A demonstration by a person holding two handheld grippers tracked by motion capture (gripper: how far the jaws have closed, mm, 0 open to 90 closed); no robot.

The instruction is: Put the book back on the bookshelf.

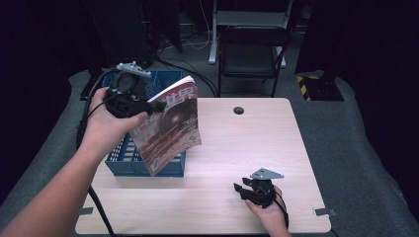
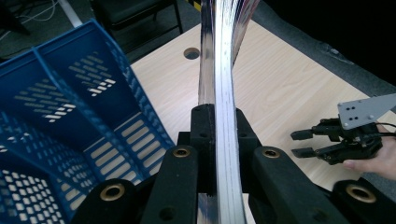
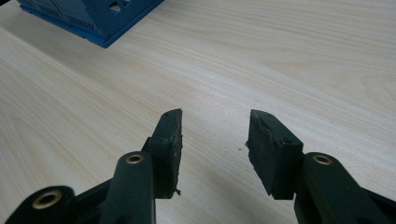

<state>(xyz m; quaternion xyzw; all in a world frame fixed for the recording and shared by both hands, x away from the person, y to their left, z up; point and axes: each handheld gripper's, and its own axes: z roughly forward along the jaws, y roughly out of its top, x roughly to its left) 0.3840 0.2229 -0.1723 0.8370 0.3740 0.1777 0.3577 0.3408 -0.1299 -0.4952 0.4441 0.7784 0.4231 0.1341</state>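
My left gripper (image 1: 157, 105) is shut on a magazine (image 1: 170, 128) with a reddish-brown cover, held in the air above the right side of a blue plastic basket (image 1: 116, 157). In the left gripper view the magazine (image 2: 219, 70) runs edge-on between the jaws, with the basket (image 2: 70, 121) to its left. My right gripper (image 1: 239, 189) rests low near the table's front edge at the right, open with nothing between its fingers. In the right gripper view the right gripper (image 3: 214, 133) has its jaws well apart over bare wood.
The light wooden table (image 1: 247, 143) has a round cable hole (image 1: 238, 110) near its far edge. A black chair (image 1: 252, 49) stands behind the table. The basket has divided compartments and perforated walls. Dark curtains surround the area.
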